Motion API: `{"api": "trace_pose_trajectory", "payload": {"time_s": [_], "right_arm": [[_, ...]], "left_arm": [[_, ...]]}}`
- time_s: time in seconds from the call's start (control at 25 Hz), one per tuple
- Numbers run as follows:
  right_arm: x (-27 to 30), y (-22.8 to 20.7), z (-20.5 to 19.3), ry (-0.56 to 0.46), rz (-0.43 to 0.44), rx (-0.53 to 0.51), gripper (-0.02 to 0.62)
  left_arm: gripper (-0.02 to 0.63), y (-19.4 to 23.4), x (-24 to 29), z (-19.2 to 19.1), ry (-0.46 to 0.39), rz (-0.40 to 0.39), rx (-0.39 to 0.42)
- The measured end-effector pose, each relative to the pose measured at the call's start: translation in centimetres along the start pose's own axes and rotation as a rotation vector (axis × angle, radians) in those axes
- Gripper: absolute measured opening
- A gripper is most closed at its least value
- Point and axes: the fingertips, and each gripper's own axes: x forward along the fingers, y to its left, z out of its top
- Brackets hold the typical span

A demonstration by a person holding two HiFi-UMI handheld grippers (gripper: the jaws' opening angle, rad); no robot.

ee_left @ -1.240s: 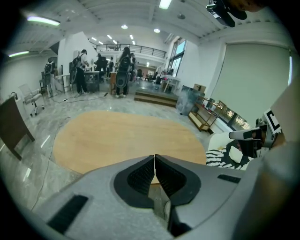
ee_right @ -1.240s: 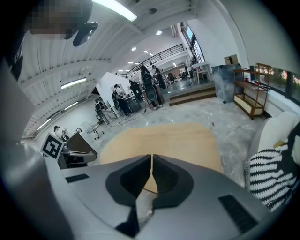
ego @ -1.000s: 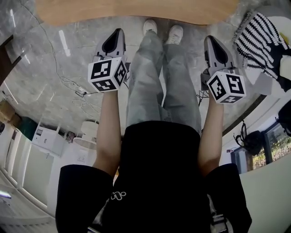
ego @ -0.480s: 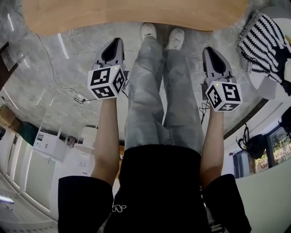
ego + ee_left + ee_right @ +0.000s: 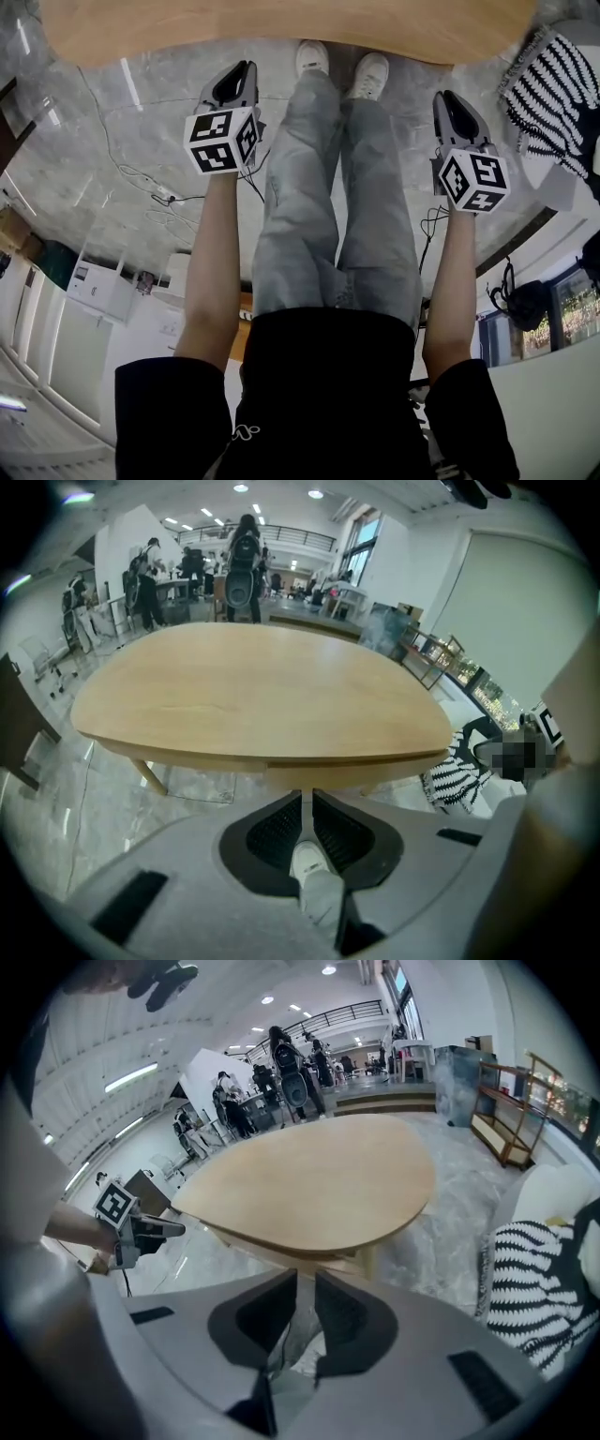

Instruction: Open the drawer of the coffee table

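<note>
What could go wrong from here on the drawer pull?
Left gripper and right gripper are empty, jaws all but closed, the right's just opening slightly: probably too narrow for the drawer front.
The tabletop overhangs that front; a gripper could knock its edge.
A cable near the shoes could snag a step.

Coffee table (image 5: 281, 28): far side of the floor, just beyond the person's shoes (image 5: 342, 67). Left gripper (image 5: 242, 73) and right gripper (image 5: 446, 101): either side of the legs (image 5: 328, 187), near the table's front edge, not touching it. Cable (image 5: 141, 178): on the floor left of the left gripper; throw (image 5: 553, 94): right of the right gripper.
</note>
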Motion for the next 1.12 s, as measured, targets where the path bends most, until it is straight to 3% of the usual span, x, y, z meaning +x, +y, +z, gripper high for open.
{"api": "trace_pose_trajectory", "payload": {"time_s": [0.12,0.2,0.4,0.72,1.12], "right_arm": [[0.9,-0.8,-1.0,0.037,0.005,0.003,0.122],[1.4,-1.4,-1.4,0.055,-0.006,-0.012,0.124],[2.4,-3.0,-1.5,0.088,-0.045,-0.097,0.129],[4.2,-4.8,-1.4,0.169,-0.085,-0.333,0.129],[6.2,-5.2,-0.8,0.227,-0.055,-0.46,0.129]], "left_arm": [[0.023,1.1,1.1,-0.4,0.022,0.018,0.011],[0.083,1.7,1.8,-0.5,0.033,0.03,0.021],[0.117,2.8,3.3,-0.9,0.063,0.055,0.048],[0.13,3.9,4.9,-0.9,0.075,0.094,0.073],[0.132,4.5,6.5,-0.1,0.078,0.088,0.087]]}}
